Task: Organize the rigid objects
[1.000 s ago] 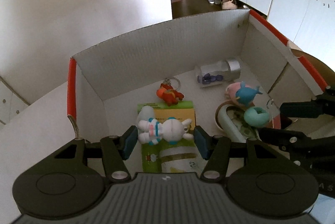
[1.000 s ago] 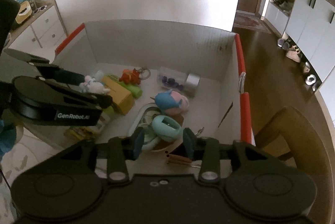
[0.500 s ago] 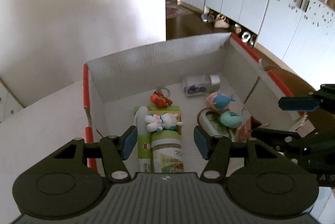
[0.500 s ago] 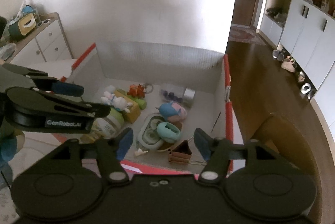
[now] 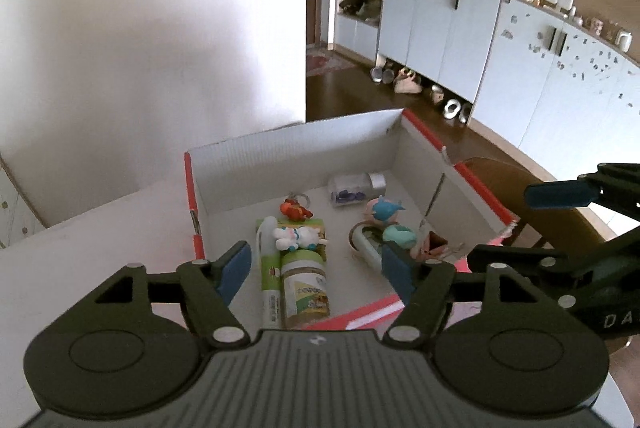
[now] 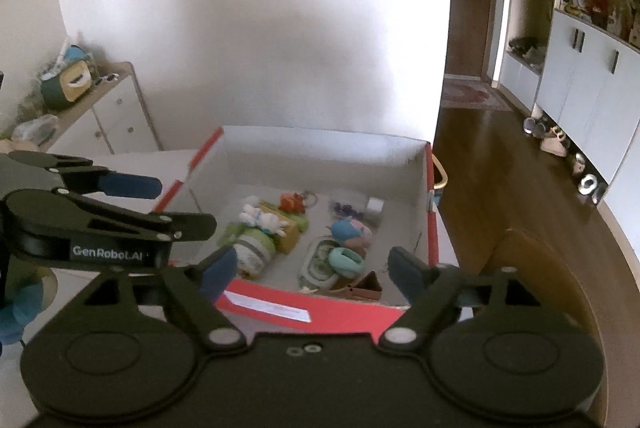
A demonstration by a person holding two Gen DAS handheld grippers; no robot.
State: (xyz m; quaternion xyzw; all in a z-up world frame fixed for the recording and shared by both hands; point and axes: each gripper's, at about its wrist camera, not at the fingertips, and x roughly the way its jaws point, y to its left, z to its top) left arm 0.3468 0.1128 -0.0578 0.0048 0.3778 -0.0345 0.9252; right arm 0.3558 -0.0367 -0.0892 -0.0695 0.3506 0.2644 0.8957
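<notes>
A white cardboard box with red rims (image 5: pixel 300 156) (image 6: pixel 320 160) holds the objects. A white bunny figure (image 5: pixel 298 237) (image 6: pixel 262 220) lies on a yellow box beside a jar (image 5: pixel 306 288) and a green tube (image 5: pixel 270 268). A teal round toy (image 5: pixel 400 235) (image 6: pixel 346 260) rests on a white oval case, next to a blue and pink whale (image 5: pixel 384 209). My left gripper (image 5: pixel 316 268) (image 6: pixel 168 204) hangs over the box's near edge, its jaws opening with nothing between them. My right gripper (image 6: pixel 311 270) (image 5: pixel 540 224) hovers beside it, jaws also opening and empty.
A red keychain toy (image 5: pixel 295 210) and a clear bottle of purple bits (image 5: pixel 354 186) lie at the box's far side. A wooden chair (image 6: pixel 540 268) stands right of the box, a white drawer cabinet (image 6: pixel 108 116) to the left. The box sits on a white tabletop (image 5: pixel 100 228).
Both grippers rose and drew back from the box. The left let go of the bunny, the right let go of the teal toy, and both jaws spread wider.
</notes>
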